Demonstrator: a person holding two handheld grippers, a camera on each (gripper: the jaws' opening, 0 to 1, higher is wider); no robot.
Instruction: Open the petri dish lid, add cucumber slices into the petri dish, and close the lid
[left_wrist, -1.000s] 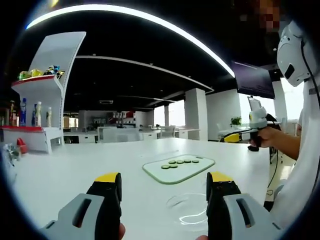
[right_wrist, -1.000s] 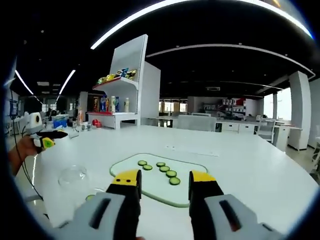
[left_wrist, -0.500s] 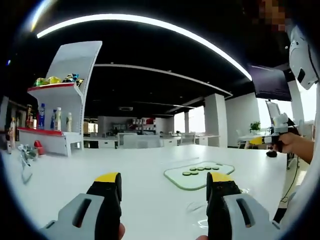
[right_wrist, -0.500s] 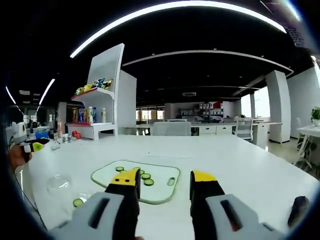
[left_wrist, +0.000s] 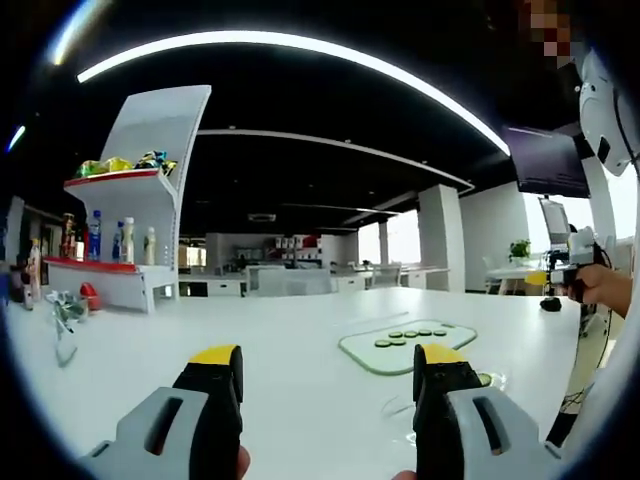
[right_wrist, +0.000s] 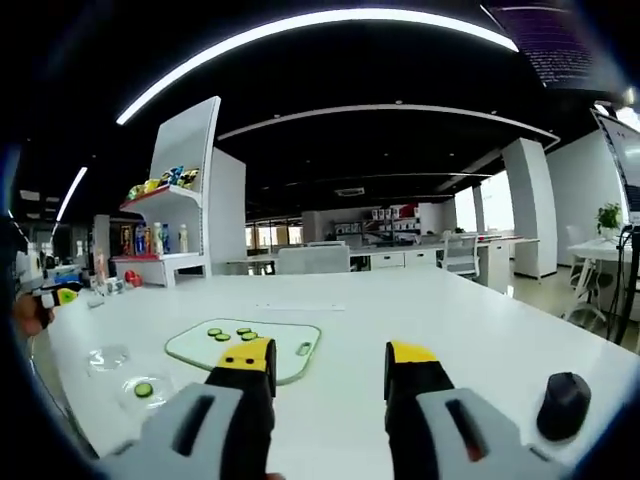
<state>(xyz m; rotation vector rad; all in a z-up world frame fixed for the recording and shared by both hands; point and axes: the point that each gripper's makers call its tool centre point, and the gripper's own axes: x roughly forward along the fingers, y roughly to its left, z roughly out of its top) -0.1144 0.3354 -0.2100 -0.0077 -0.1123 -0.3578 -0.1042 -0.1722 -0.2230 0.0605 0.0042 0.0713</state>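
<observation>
A pale green cutting board (left_wrist: 362, 355) (right_wrist: 285, 335) lies on the white table with several cucumber slices (left_wrist: 411, 334) (right_wrist: 229, 333) on it. Beside it the clear petri dish (right_wrist: 143, 390) (left_wrist: 487, 379) holds one slice. Its clear lid (right_wrist: 105, 357) lies apart on the table. My left gripper (left_wrist: 328, 400) is open and empty, low over the table and short of the board; it also shows far left as a small left gripper (right_wrist: 55, 297) in a hand. My right gripper (right_wrist: 328, 400) is open and empty near the board's end, and shows as a distant right gripper (left_wrist: 575, 268) in a hand.
A white display shelf (left_wrist: 135, 190) (right_wrist: 175, 190) with bottles and snacks stands at the table's far side. A black mouse (right_wrist: 565, 405) lies on the table at the right. Loose cables (left_wrist: 62, 315) sit at the left. Office desks fill the background.
Both views have swung with the hands: the board slid rightward in the left gripper view and leftward in the right gripper view. Both grippers stay open and empty; the things on the table lie as before.
</observation>
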